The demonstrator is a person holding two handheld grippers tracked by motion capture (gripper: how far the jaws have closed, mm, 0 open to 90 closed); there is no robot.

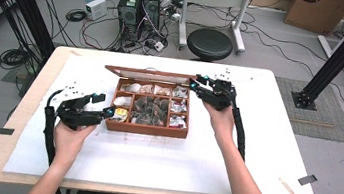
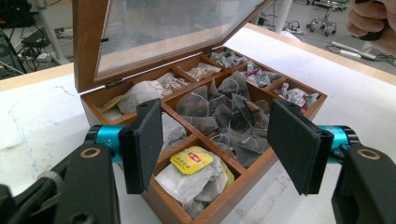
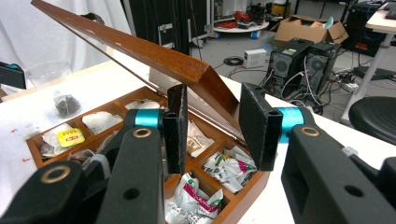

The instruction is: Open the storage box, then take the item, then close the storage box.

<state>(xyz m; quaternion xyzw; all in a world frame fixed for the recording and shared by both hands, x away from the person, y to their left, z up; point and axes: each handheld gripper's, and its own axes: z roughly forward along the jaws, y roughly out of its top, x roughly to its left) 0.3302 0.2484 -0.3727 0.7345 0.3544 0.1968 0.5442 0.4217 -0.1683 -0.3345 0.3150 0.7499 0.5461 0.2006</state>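
At the left, the left gripper (image 1: 101, 105) hangs with its jaws spread wide and nothing between them, just at the near-left corner of the wooden tea box (image 1: 147, 129) where a yellow-tagged tea bag (image 2: 190, 160) lies (top of its compartment). The box sits mid-bench (image 1: 161, 161). At the right, the right gripper (image 3: 212, 123) is clamped on the corner of the raised lid (image 3: 154, 53).
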